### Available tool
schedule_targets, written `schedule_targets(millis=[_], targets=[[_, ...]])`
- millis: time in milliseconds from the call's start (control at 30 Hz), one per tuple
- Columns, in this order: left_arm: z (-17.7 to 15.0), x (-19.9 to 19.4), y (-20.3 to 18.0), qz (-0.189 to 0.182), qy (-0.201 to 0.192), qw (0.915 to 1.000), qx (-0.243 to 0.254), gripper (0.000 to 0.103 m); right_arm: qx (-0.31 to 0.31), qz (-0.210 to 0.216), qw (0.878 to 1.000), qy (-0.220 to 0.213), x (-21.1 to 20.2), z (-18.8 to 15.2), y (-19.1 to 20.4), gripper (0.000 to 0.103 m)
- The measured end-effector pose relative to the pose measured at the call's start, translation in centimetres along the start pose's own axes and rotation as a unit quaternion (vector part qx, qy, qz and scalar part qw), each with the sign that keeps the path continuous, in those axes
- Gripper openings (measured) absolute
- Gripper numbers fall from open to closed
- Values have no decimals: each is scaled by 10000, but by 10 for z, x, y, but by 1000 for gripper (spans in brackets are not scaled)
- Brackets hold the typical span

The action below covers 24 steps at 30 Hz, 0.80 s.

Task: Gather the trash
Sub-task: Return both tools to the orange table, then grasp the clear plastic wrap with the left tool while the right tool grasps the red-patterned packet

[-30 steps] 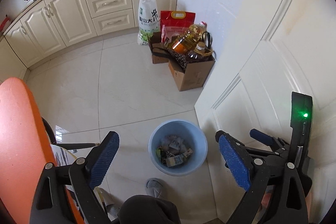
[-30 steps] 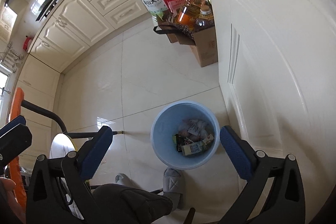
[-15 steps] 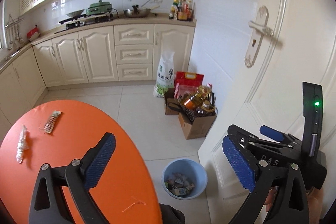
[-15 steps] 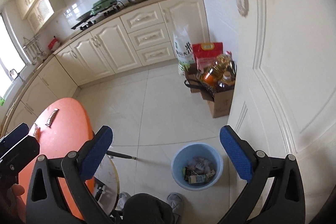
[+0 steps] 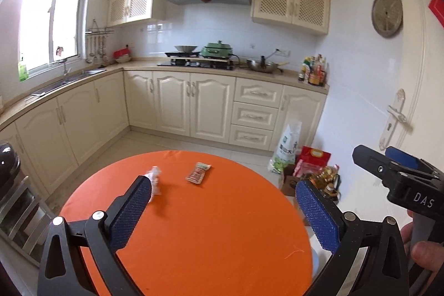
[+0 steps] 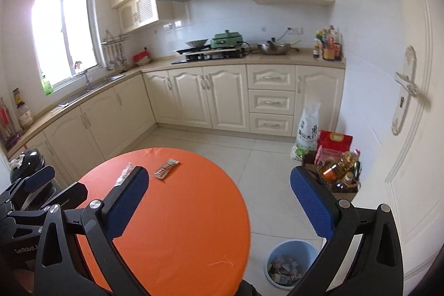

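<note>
Two pieces of trash lie on the far part of the round orange table: a crumpled white wrapper and a flat printed snack wrapper. My left gripper hovers over the table's near half, open and empty, its left fingertip just in front of the white wrapper. My right gripper is also open and empty, above the table's right edge. From there I see the white wrapper and the flat wrapper to the left. The blue bin stands on the floor at the lower right, holding several cartons and wrappers.
A cardboard box of oil bottles, a red bag and a white rice bag stand by the white door. Cream cabinets line the back and left. A person's hand grips the other handle.
Both grippers have risen from just over the bin on the floor and swung left over the orange table. The views now face the kitchen counter, and both stay open.
</note>
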<state>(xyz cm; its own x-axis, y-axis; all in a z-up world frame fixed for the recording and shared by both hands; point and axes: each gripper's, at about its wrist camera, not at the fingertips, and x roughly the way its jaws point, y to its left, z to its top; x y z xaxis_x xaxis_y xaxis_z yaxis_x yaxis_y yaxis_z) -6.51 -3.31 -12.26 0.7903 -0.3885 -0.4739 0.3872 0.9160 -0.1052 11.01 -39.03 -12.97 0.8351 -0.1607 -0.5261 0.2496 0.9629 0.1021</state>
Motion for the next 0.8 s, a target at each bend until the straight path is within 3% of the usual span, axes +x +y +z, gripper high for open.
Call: schedule_targets(millis=[233,433,600,800], targets=[[-54,-58,45,650,98,9964,-536,102,-587,587,9965,-27,5,-5,85,103],[-64,-75,65,965,207,9920,-792,102,-899,883,9919,177,28,-14,125,103],[-50,-47,64,1025,379,9914,-722,102,-967,854,9905,465,71,-15,133,103],[-3,47,64,1044,706,9902,-598,102,-695,614,9893,1123,158,-17,120,103]])
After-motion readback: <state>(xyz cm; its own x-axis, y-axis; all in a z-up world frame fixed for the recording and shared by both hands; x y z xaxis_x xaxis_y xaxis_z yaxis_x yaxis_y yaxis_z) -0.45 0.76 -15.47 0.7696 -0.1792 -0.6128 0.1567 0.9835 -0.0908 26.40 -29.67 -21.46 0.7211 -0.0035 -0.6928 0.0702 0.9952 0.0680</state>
